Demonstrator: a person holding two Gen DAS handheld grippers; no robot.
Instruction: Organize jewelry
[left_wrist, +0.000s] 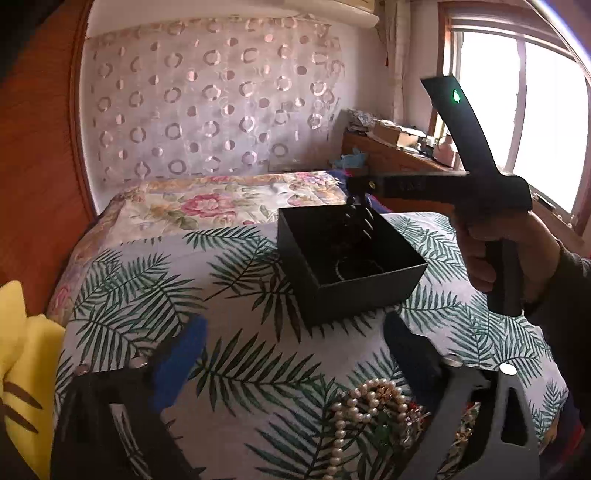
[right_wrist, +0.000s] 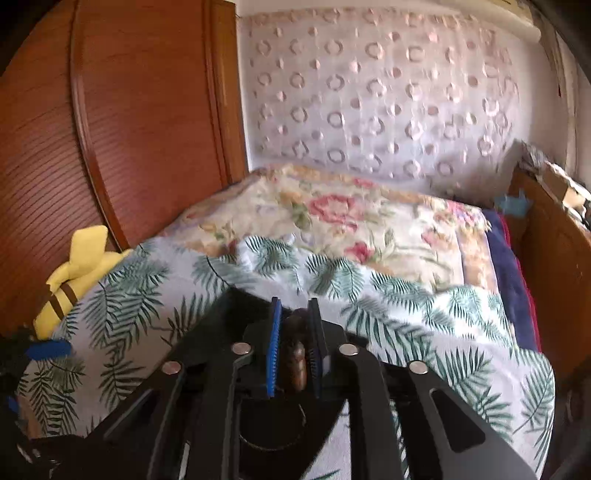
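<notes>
An open black box (left_wrist: 347, 258) sits on the leaf-print cloth, with a thin bracelet (left_wrist: 354, 267) on its floor. My right gripper (left_wrist: 356, 197) hovers over the box's far edge, shut on a dark beaded strand (left_wrist: 352, 216) that hangs into the box. In the right wrist view the blue pads (right_wrist: 275, 350) pinch brown beads (right_wrist: 295, 362) at my right gripper (right_wrist: 295, 314), above the box (right_wrist: 229, 310). My left gripper (left_wrist: 295, 332) is open and empty, in front of the box. A pile of pearl necklaces and mixed jewelry (left_wrist: 369, 413) lies just inside its right finger (left_wrist: 413, 350).
The leaf-print cloth (left_wrist: 240, 295) covers a bed with a floral quilt (left_wrist: 221, 203) behind. A yellow plush toy (left_wrist: 26, 350) lies at the left edge. A wooden wardrobe (right_wrist: 110, 129) stands left, a cluttered wooden desk (left_wrist: 399, 147) right, under the window.
</notes>
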